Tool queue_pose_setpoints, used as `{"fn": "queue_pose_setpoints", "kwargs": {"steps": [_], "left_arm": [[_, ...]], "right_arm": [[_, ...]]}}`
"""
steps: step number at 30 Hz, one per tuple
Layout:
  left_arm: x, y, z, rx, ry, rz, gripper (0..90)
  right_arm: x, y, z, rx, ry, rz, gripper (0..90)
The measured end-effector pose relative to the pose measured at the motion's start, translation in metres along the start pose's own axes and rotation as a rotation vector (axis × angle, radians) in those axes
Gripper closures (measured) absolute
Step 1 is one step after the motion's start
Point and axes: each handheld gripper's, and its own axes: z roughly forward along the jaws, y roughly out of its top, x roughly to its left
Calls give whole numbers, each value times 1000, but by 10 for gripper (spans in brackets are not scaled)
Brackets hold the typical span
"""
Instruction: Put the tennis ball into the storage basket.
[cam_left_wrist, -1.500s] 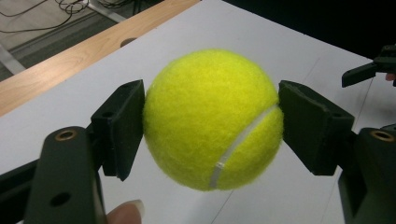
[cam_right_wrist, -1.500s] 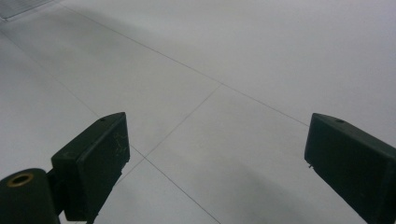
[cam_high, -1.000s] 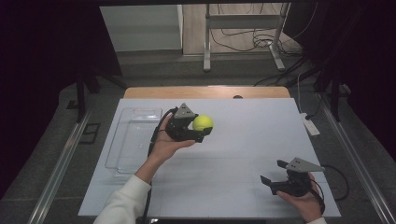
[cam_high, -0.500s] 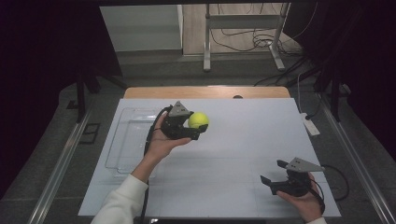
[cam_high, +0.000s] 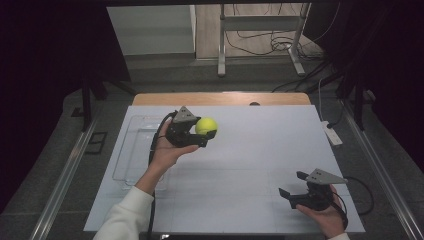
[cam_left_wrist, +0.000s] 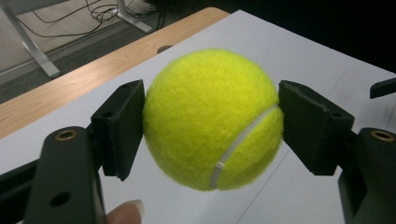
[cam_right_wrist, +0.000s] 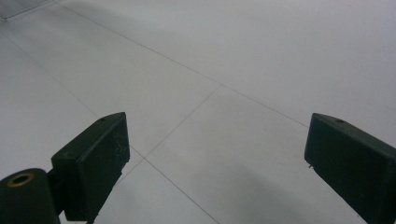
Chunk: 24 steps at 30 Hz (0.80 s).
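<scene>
At table 11 o'clock: left gripper (cam_high: 206, 134) clamps 1 ball (cam_high: 205, 125), held above the mat (cam_high: 260, 150) | 5 o'clock: right gripper (cam_high: 291, 185) jaws apart, empty | 9 o'clock: 1 clear tray (cam_high: 131, 150)

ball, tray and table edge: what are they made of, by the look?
Tennis ball: fuzzy yellow felt with a pale seam, probably over rubber.
Tray: clear and glossy, looks like plastic; glass not ruled out.
Table edge: wood-look strip, grain visible in the left gripper view; possibly laminate.
</scene>
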Motion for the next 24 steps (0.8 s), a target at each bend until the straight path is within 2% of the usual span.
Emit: {"fn": "queue_pose_setpoints", "kwargs": {"steps": [24], "left_arm": [[23, -5, -13, -8, 65, -41, 276]], "right_arm": [[0, 0, 0, -4, -1, -2, 69]]}}
